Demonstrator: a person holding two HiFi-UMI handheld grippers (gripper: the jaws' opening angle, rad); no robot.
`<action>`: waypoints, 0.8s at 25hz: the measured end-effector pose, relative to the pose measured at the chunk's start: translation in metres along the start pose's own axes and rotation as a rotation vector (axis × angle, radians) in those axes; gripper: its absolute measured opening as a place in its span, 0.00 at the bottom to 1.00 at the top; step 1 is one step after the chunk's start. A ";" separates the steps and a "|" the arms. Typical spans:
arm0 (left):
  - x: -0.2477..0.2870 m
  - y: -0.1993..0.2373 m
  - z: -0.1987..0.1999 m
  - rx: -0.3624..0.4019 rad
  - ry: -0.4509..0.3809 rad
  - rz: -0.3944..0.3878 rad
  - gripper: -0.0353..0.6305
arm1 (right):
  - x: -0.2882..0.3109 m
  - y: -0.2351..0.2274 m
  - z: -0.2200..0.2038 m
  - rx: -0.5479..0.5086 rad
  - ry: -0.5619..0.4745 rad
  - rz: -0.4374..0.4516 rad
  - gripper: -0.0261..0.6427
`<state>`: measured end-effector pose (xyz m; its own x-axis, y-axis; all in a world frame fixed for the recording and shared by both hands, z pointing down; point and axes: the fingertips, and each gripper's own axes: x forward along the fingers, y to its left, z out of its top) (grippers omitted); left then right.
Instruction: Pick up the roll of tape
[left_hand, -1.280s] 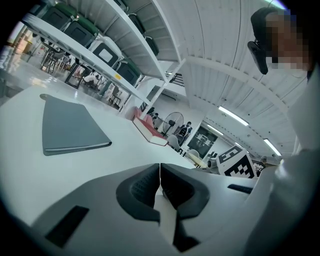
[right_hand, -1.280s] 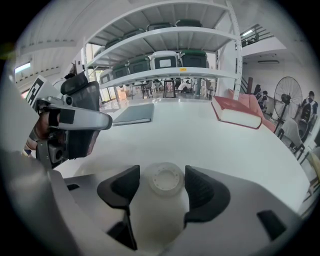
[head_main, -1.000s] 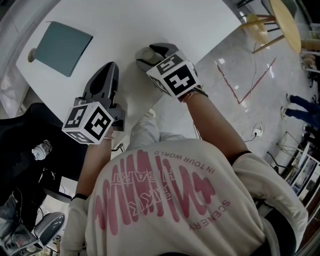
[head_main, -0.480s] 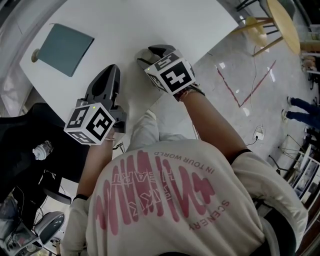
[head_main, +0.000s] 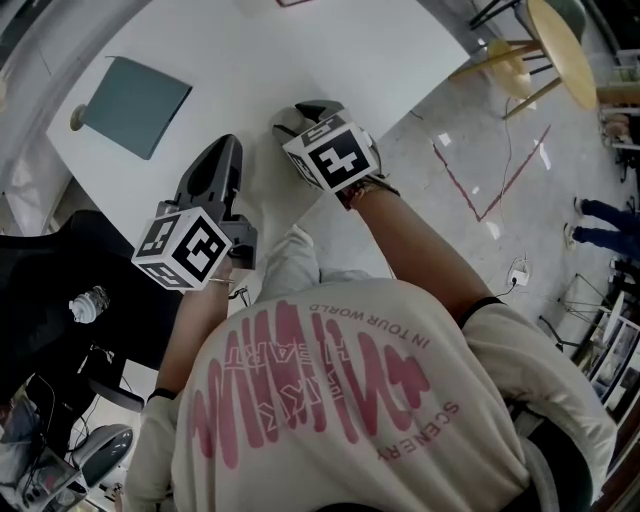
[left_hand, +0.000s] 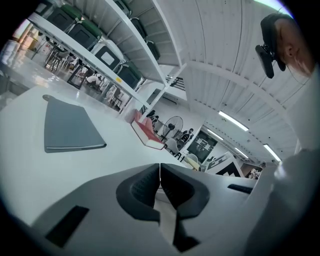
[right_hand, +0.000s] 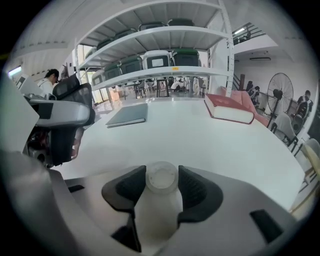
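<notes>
Grey notebook (head_main: 135, 92) on white table (head_main: 300, 50), red book (right_hand: 228, 109) lying flat

Person's shirt (head_main: 480, 400), "IN TOUR WORLD", "SCENERY", both seen upside down

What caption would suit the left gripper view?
Left gripper, jaws shut, over white table bearing grey notebook and red book.

The table (head_main: 250, 60) is smooth, matt white. The roll of tape (right_hand: 161, 179) looks like cloudy, frosted plastic (faintly translucent). The right gripper (right_hand: 161, 172) is matt grey plastic with dark rubbery-looking pads (right_hand: 128, 187). The floor (head_main: 560, 170) is glossy stone; the sweatshirt (head_main: 400, 430) is soft cloth.
</notes>
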<state>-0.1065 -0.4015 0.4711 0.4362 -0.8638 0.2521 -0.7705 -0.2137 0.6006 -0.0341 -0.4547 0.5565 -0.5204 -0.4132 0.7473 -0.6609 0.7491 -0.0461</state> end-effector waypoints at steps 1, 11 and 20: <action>0.000 -0.002 0.003 0.001 -0.003 -0.002 0.09 | 0.000 0.001 0.000 0.001 0.006 -0.003 0.36; -0.003 -0.028 0.028 0.023 -0.037 -0.034 0.09 | -0.028 0.005 0.000 0.105 -0.001 0.038 0.36; -0.032 -0.058 0.024 0.055 -0.040 -0.064 0.09 | -0.084 0.009 -0.014 0.194 -0.084 0.018 0.36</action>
<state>-0.0863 -0.3721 0.4101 0.4673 -0.8650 0.1828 -0.7664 -0.2932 0.5715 0.0111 -0.4058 0.5029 -0.5709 -0.4490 0.6874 -0.7388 0.6462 -0.1915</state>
